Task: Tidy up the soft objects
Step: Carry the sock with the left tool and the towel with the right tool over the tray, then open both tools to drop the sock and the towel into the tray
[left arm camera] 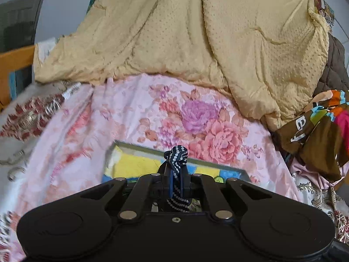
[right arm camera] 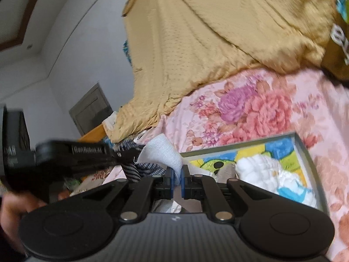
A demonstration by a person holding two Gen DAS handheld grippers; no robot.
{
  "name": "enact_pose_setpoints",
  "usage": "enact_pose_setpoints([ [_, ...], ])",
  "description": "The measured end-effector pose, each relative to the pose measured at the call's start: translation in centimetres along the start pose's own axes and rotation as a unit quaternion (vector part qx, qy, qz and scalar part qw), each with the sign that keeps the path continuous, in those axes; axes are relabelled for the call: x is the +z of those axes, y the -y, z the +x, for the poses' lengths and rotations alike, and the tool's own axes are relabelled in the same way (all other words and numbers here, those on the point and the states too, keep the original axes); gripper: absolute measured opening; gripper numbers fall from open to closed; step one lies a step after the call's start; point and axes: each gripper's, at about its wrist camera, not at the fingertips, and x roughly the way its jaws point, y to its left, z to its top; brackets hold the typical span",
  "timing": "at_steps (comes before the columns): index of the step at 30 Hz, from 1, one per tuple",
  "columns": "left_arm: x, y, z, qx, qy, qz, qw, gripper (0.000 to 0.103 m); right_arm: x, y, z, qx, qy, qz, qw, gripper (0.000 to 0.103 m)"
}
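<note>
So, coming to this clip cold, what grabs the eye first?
The big yellow quilt heaped at the back of the bed, over the pink floral sheet. Nearer, each gripper is shut on fabric: the left gripper pinches a dark dotted cloth, the right gripper a pale blue cloth, above a colourful tray.

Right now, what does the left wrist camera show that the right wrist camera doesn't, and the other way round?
Only the left wrist view: the left gripper, jaws shut on a dark navy white-dotted cloth, and a brown quilted blanket.

Only the right wrist view: the right gripper, jaws shut on a pale blue-white woven cloth, and a white bumpy fabric bundle in the tray.

Both: the tan dimpled blanket, pink floral bedsheet and grey-rimmed tray with cartoon lining.
</note>
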Motion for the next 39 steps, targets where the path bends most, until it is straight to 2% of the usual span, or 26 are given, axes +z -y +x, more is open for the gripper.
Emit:
enact_pose_setpoints([
  [13,-3.6,-0.7,3.7,0.015,-0.051,-0.001,0.9986,0.007,-0.8,3.2,2.1,-0.004,-0.050,0.085,0.995,0.010],
  [20,-4.9,-1.7,4.8,0.024,-0.077,-0.014,0.9966,0.007,-1.6,2.8,3.2,-0.017,-0.083,0.075,0.994,0.011],
  [26,-5.5,-2.2,4.7,0.026,-0.084,-0.020,0.9959,0.015,-1.8,2.4,3.3,-0.021,-0.090,0.071,0.993,0.015],
  [31,-5.5,-2.4,4.2,0.026,-0.093,-0.024,0.9951,0.023,-1.5,2.4,3.0,-0.022,-0.092,0.069,0.993,0.034],
  [34,-5.4,-2.4,3.5,0.028,-0.088,-0.026,0.9953,0.033,-1.2,2.2,2.6,-0.022,-0.090,0.069,0.993,0.045],
  [39,-4.8,-2.2,1.9,0.031,-0.080,-0.026,0.9960,0.050,-0.5,1.7,1.5,-0.020,-0.082,0.064,0.994,0.057],
])
